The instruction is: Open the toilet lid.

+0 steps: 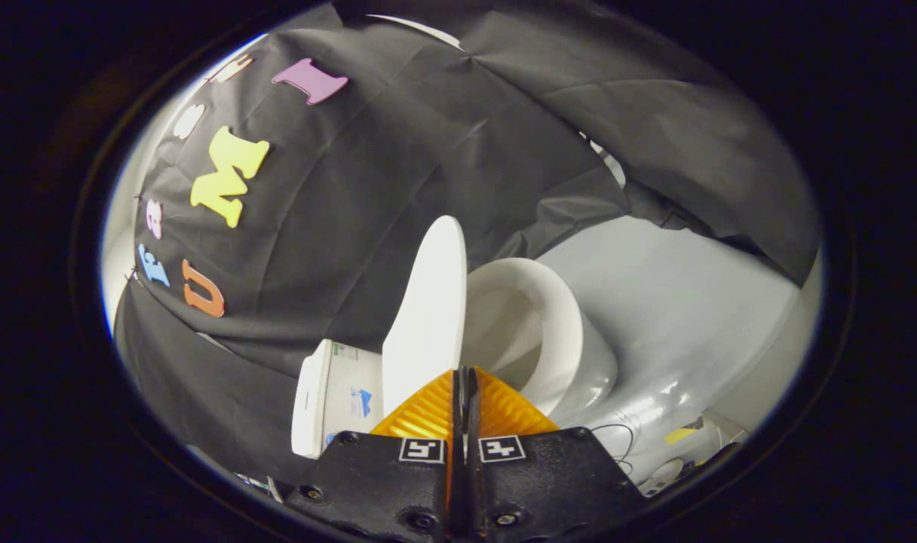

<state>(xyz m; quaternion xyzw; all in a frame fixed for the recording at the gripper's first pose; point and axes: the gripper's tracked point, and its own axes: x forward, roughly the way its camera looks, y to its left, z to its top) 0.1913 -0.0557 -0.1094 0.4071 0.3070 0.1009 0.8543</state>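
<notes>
The white toilet lid is lifted off the bowl and I see it nearly edge-on, running away from my fingertips. The white seat and bowl lie open beside it. My gripper has its orange fingers closed together, with only a thin dark slit between them. The lid's near rim meets the fingertips, and its lower part is hidden behind the left finger. Nothing shows whether the rim is pinched in the slit.
The white tank stands close beside the lid's near end. Black cloth hangs behind the toilet. A pale floor spreads beyond the bowl, with cables and small items near its edge.
</notes>
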